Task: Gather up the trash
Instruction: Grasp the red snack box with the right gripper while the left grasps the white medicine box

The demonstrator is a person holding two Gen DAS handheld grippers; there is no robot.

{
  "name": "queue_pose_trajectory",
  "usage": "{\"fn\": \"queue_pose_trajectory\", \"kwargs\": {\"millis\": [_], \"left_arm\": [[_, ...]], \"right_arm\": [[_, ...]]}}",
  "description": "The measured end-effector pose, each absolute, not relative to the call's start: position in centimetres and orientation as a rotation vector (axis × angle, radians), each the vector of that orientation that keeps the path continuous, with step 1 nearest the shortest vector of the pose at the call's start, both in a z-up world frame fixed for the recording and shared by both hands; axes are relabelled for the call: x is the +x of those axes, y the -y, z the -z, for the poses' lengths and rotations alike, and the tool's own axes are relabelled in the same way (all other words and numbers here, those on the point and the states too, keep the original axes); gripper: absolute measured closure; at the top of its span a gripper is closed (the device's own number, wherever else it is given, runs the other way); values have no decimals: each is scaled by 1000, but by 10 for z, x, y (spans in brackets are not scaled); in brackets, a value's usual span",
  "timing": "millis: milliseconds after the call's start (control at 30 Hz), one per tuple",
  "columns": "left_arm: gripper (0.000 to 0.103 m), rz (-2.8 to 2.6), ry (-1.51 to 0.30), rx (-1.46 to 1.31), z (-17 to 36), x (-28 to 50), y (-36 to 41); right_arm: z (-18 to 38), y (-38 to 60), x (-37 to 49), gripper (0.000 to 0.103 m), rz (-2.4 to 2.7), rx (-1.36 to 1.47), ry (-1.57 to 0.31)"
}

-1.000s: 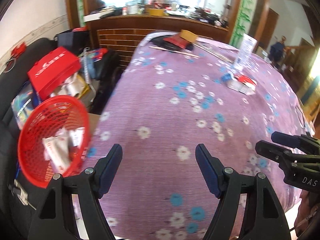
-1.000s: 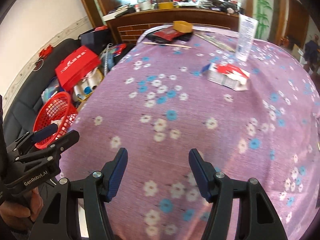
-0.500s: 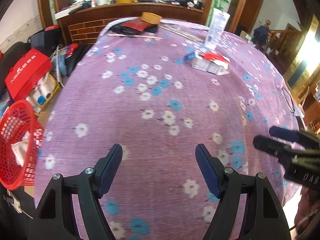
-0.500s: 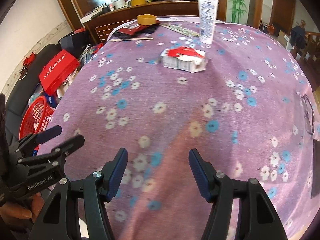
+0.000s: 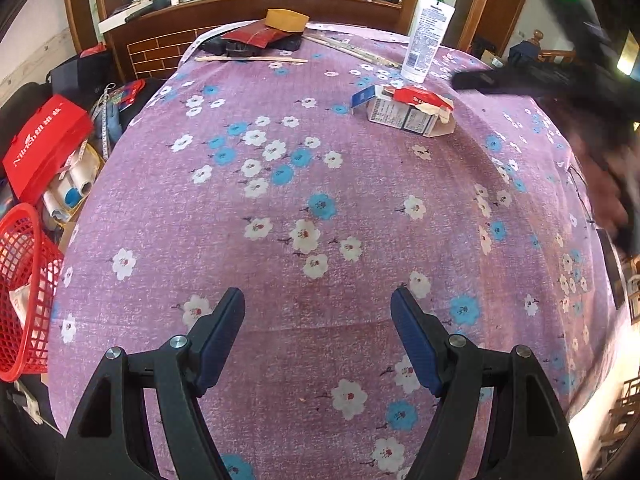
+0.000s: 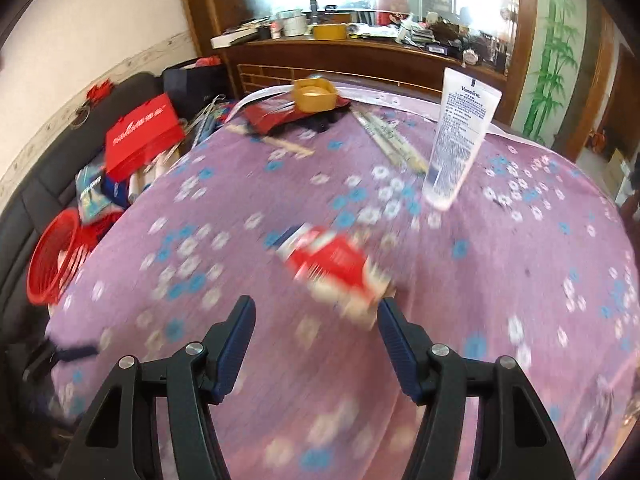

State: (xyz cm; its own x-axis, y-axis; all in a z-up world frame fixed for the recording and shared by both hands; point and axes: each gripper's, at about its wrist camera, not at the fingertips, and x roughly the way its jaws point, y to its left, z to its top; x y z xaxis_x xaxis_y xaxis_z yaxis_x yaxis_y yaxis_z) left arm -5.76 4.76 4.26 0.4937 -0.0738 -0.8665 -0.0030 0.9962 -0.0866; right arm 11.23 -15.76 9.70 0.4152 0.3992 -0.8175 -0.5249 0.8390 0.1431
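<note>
A crumpled red and white carton (image 5: 408, 110) lies on the purple flowered tablecloth (image 5: 280, 220), far right of centre. In the right wrist view the carton (image 6: 336, 272) is blurred and sits just ahead of my right gripper (image 6: 314, 324), which is open and empty. My left gripper (image 5: 318, 320) is open and empty over bare cloth. A red mesh basket (image 5: 20, 288) holding white wrappers stands off the table's left edge; it also shows in the right wrist view (image 6: 56, 256). The right gripper appears blurred at the right in the left wrist view (image 5: 540, 80).
A white Vaseline tube (image 6: 460, 136) stands behind the carton. A yellow box (image 6: 314, 94), a dark red pouch (image 6: 276, 116) and chopsticks (image 5: 252, 59) lie at the far end. A red bag (image 5: 44, 144) and clutter sit left of the table.
The right gripper has moved forward over the table toward the carton, which is now close in front of its fingers. The left gripper has shifted right; the basket has slid to its view's left edge.
</note>
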Motion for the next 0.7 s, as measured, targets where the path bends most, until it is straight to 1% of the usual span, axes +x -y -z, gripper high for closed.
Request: {"fn": "queue_pose_trajectory", "kwargs": {"millis": [133,200,267,333,500,567,700], "left_arm": [[29,11,-1065,-89,-41,-65,-55],[29,-2,-1073,-101,-39,-68,-60],[29,-15,-1079,-113,-37,-70,-65],[29,-23,-1080,-132,-37,-69,-71],[29,-37,-1066,-163,-38,-63,-84],[29,-39,-1065,-175,-38,-59,-88],[29,-42,-1066,-198,-36,-54,-94]], "right_arm": [[-69,169,171,35,-606,78,-1073],[-57,172,185,35,-607,139,-1111],[-45,167,187,41,-650,207,-1167],[-41,156,172,41,-712,229,-1199],[-46,121,99,40,-848,124,-1236],[-49,110,71,40,-818,51,-1211],[-55,99,57,40,-745,0,-1166]]}}
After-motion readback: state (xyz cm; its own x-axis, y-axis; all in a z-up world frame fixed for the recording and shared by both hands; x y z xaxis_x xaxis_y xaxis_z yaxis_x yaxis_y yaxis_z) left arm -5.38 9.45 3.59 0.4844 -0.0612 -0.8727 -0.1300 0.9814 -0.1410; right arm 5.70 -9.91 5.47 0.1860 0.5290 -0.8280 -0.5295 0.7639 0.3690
